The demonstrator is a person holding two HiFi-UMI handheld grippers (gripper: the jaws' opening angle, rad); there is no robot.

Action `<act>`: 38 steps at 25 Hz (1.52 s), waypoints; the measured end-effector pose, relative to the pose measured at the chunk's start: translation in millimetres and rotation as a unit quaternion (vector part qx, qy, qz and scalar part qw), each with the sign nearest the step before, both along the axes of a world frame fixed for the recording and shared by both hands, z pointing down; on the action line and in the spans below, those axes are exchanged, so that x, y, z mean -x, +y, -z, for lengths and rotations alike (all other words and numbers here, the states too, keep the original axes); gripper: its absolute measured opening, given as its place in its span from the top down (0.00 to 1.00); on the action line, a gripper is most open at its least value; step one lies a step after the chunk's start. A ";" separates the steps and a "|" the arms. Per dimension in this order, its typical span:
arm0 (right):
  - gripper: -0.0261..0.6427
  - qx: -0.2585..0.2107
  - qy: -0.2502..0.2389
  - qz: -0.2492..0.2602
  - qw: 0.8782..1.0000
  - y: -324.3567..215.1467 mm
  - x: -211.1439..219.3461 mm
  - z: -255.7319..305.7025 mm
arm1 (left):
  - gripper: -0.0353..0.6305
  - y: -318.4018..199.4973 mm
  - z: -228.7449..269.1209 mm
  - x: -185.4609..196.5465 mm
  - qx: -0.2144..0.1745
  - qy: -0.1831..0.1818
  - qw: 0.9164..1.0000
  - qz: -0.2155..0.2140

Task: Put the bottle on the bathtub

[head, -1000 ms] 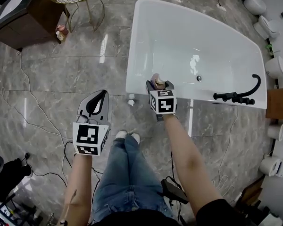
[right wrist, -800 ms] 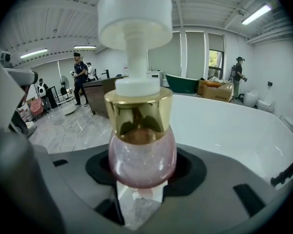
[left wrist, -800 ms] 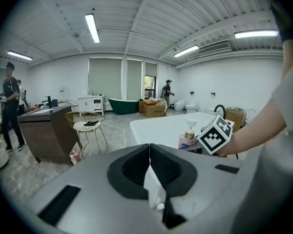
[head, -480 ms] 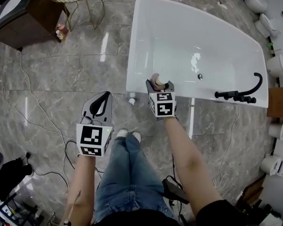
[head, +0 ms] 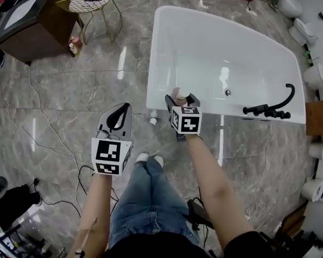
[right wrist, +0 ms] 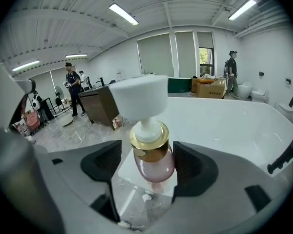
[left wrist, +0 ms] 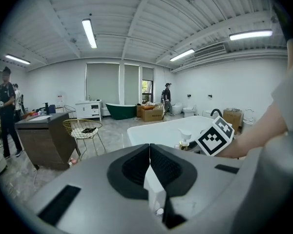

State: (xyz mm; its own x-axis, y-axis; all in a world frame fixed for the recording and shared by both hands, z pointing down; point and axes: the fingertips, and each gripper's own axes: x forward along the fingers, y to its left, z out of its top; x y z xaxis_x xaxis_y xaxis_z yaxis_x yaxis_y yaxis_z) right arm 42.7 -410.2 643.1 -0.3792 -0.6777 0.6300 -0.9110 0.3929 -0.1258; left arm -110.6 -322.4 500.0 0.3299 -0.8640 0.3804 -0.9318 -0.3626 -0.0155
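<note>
One move left: my right gripper (head: 181, 97) has just been opening, released round bottle (right wrist: 154, 162) on bathtub (head: 154, 63) rim mid-frame; I back straight out w/o nudging. Left gripper (head: 118, 112) clenched, empty.

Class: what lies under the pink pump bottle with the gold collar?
The white bathtub's near rim lies under the pink pump bottle; the right claw covers its base from above.

Bottle (head: 178, 94) stands on bathtub (head: 157, 52) rim, inside the right claw (head: 182, 98).
</note>
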 end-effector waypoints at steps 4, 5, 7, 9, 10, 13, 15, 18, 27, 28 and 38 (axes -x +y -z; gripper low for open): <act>0.47 0.006 0.000 0.000 1.000 12.1 -0.3 17.5 | 0.93 2.3 21.6 -2.9 -0.018 -0.001 1.000 -0.007; 0.47 0.009 0.006 0.000 1.000 14.9 -1.8 19.5 | 0.93 3.2 25.0 -2.4 -0.019 -0.001 1.000 -0.007; 0.47 0.014 0.018 0.002 1.000 20.3 -5.6 22.8 | 0.93 5.1 31.2 -1.4 -0.020 -0.002 1.000 -0.006; 0.47 0.016 0.025 0.002 1.000 25.0 -9.9 29.1 | 0.93 6.9 38.4 -1.5 -0.023 -0.001 1.000 -0.005; 0.47 0.017 0.027 0.002 1.000 27.5 -11.7 34.0 | 0.93 7.8 42.8 -1.9 -0.026 -0.001 1.000 -0.004; 0.47 0.026 0.020 0.002 0.999 38.8 -16.8 51.4 | 0.93 11.4 58.9 -5.2 -0.038 0.002 0.999 -0.004; 0.48 0.036 0.004 -0.003 0.999 46.9 -22.7 64.9 | 0.93 12.5 71.6 -9.4 -0.050 0.007 0.999 -0.004; 0.67 0.026 -0.003 -0.009 1.000 56.7 -29.3 84.3 | 0.93 13.3 87.8 -10.5 -0.065 0.006 0.998 -0.002; 0.65 -0.035 0.000 0.015 0.999 84.5 -34.0 148.1 | 0.93 17.4 129.9 -16.5 -0.102 0.026 0.994 -0.015; 0.62 -0.039 -0.005 0.018 0.999 88.2 -33.4 154.9 | 0.93 17.2 135.4 -16.5 -0.107 0.030 0.994 -0.015; 0.48 -0.146 -0.140 -0.016 0.979 102.8 -52.1 257.3 | 0.93 12.3 194.7 -30.8 -0.178 0.064 0.982 -0.027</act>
